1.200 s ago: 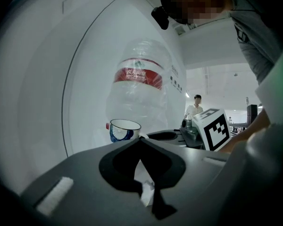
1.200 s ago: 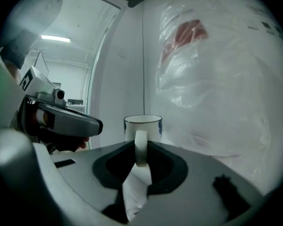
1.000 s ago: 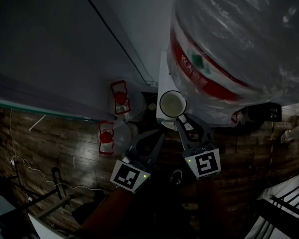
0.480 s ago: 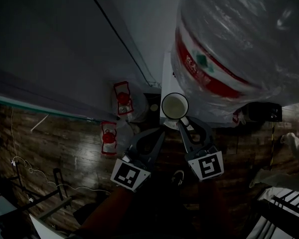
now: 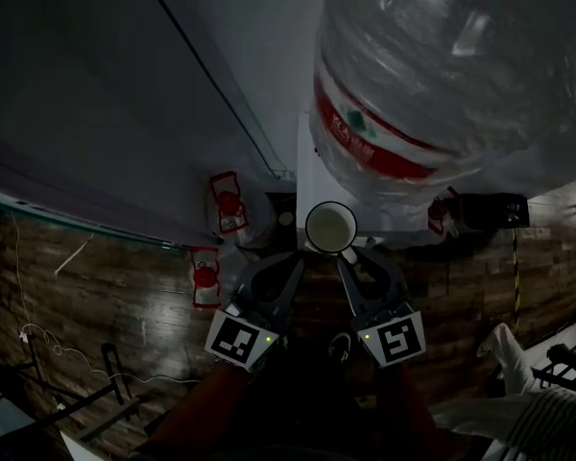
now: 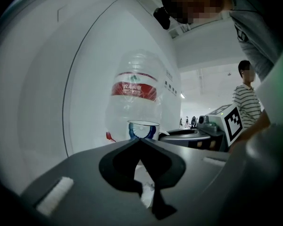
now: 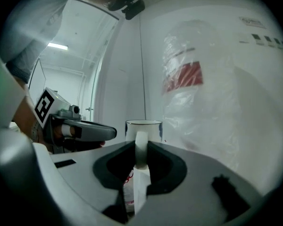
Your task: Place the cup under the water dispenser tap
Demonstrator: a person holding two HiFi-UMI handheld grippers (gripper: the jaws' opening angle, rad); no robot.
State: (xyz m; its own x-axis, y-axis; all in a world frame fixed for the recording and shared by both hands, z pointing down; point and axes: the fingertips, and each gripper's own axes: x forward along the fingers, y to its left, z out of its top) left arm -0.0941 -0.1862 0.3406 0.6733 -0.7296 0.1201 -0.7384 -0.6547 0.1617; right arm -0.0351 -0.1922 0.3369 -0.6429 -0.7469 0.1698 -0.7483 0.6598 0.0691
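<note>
white cup [image 7: 151, 130], handle pinched between right gripper [image 7: 141, 147] fingers [image 7: 170, 155], body just beyond

The head view is underexposed: the floor [image 5: 96, 286] below the water bottle [image 5: 432, 65] is rendered nearly black, and glare is confined to the bottle's wrap. Both gripper views are brightly lit, a ceiling strip light [image 7: 58, 46] being seen left of the bottle. Barrel distortion and dark corners are present. The jaws are blurred; the cup [image 6: 143, 129] before the bottle is sharper.

a person in striped shirt [image 6: 247, 102] stands nearby
</note>
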